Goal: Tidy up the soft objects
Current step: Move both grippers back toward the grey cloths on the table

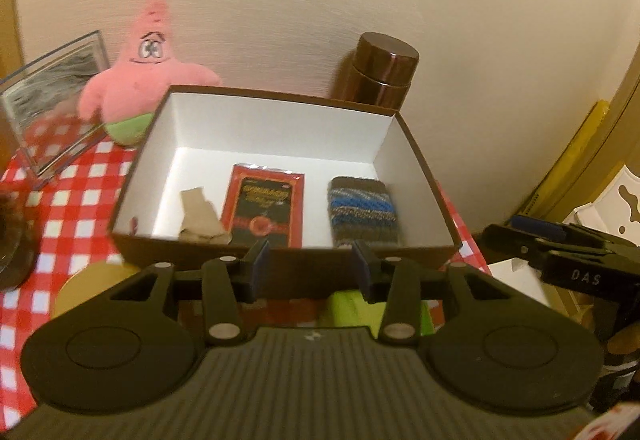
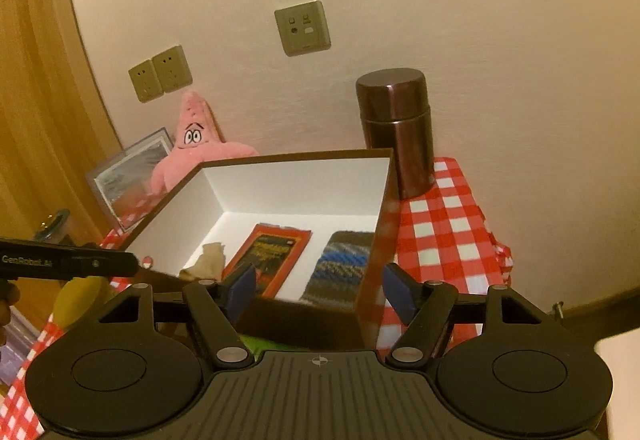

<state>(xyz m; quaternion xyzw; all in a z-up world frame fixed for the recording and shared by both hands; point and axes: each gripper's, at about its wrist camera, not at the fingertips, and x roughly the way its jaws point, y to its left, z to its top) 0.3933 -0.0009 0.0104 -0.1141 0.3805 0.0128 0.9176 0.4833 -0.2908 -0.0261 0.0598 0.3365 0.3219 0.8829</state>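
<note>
A red-checked tablecloth (image 1: 76, 200) is covering the table under a cream wall. Left to right: pink star plush (image 1: 140, 80) sitting outside; open box (image 1: 280, 256) holding beige cloth (image 1: 200, 216), red packet (image 1: 262, 206), knitted pouch (image 1: 362, 210). Left gripper (image 1: 310, 264) and right gripper (image 2: 320, 288) are hovering agape, empty; plush probably awaiting boxing, needing a leftward reach.

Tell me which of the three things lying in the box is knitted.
The striped knitted pouch, at the right end of the box. The middle one is a flat red packet; the left one is plain beige cloth.
</note>
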